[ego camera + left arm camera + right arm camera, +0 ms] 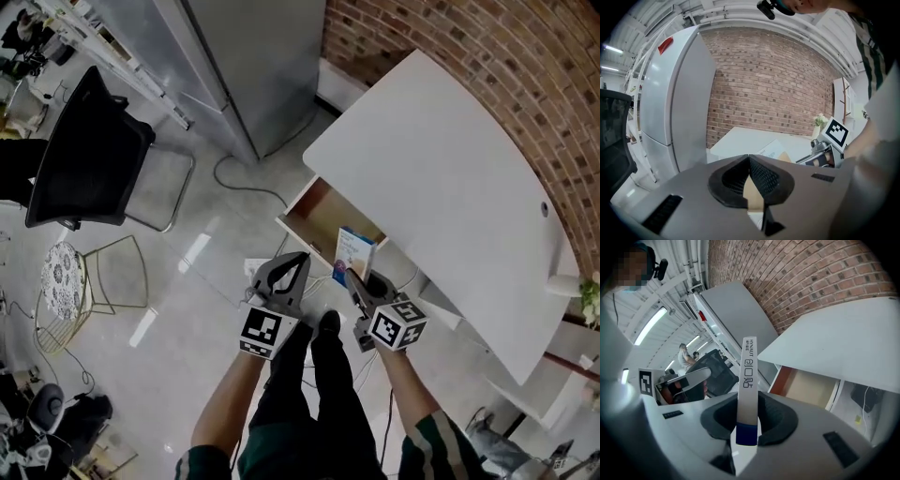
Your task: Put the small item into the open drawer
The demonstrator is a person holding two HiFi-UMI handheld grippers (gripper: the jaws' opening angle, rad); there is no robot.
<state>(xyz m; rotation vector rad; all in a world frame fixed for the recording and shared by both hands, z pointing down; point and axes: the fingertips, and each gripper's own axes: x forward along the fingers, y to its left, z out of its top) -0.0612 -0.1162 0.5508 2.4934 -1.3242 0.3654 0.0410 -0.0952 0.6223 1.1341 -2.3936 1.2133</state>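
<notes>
Right claw holds box upright by drawer.

left tool closed; right tool clamps box

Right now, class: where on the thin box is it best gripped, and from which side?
Grip the box across its two broad flat faces near the blue end, coming from that end, as the right gripper does: it is thin and flat, so pads sit flush.
</notes>
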